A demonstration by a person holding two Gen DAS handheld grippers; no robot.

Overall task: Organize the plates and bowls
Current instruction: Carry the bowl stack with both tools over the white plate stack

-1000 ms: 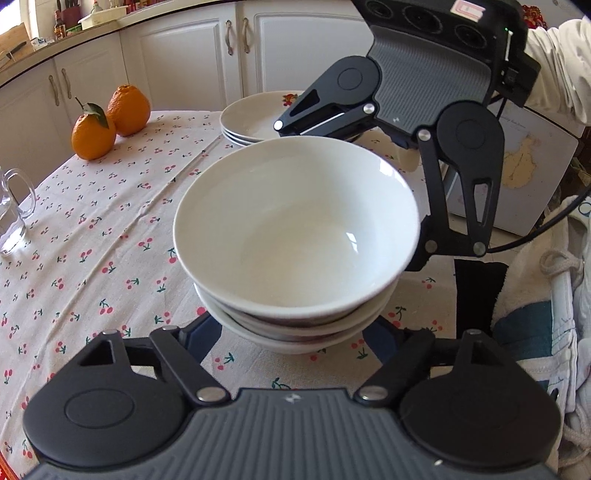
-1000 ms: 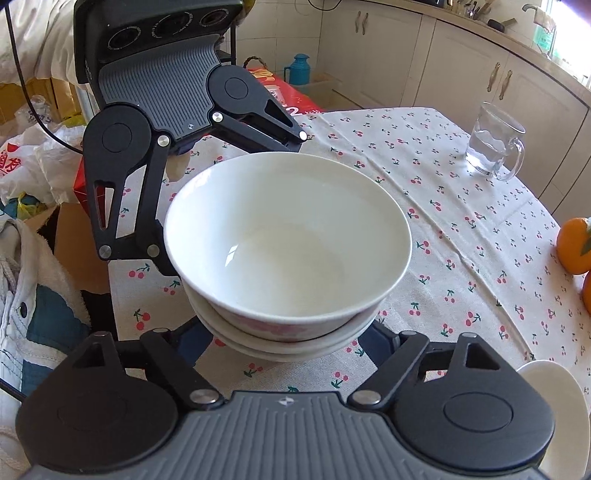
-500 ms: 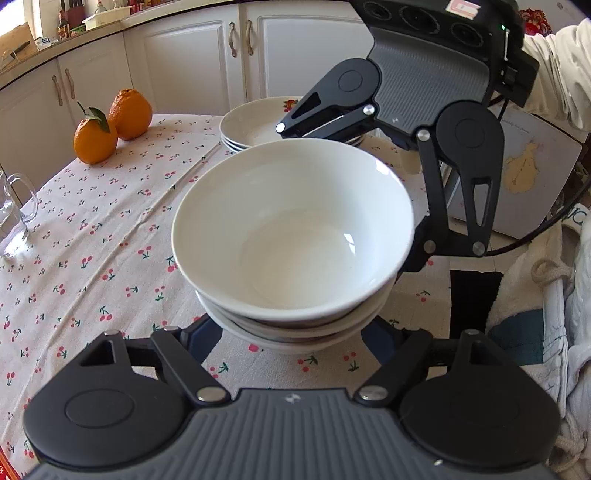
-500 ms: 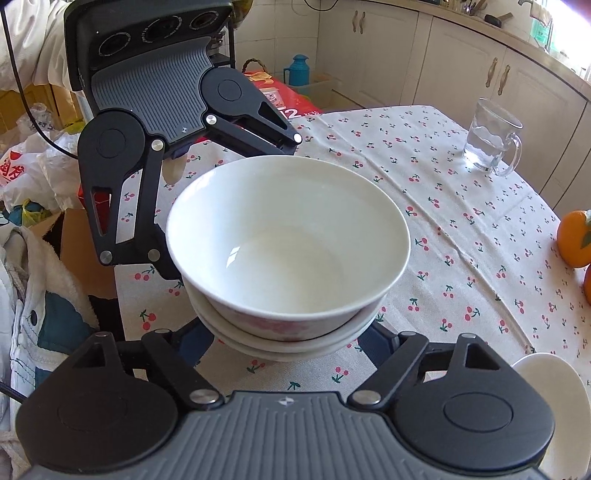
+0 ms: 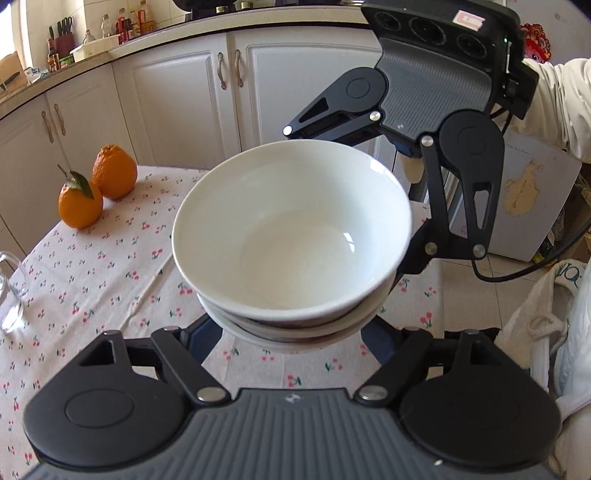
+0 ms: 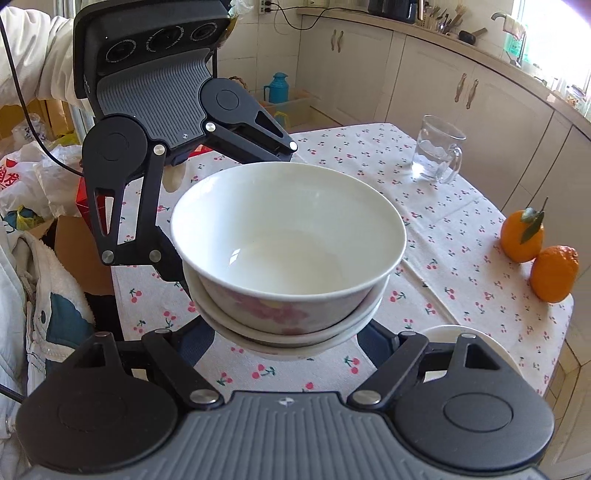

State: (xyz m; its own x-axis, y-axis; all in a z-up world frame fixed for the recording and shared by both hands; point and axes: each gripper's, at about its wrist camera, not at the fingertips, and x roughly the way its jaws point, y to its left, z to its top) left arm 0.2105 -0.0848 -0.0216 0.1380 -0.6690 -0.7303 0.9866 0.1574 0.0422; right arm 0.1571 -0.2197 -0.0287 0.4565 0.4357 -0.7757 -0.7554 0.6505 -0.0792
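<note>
Almost no writing can be read here. On a white plastic bag [image 6: 14, 181] at the left edge of the right wrist view there are red characters, but they are cut off and too blurred to read. A pink sticker [image 5: 469, 18] on the top of the right hand-held gripper [image 5: 369, 229] has print that is too small to read.

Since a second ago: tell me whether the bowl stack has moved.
Yes. The bowl stack has risen off the tablecloth; it now overlaps the cabinet doors behind it.
</note>
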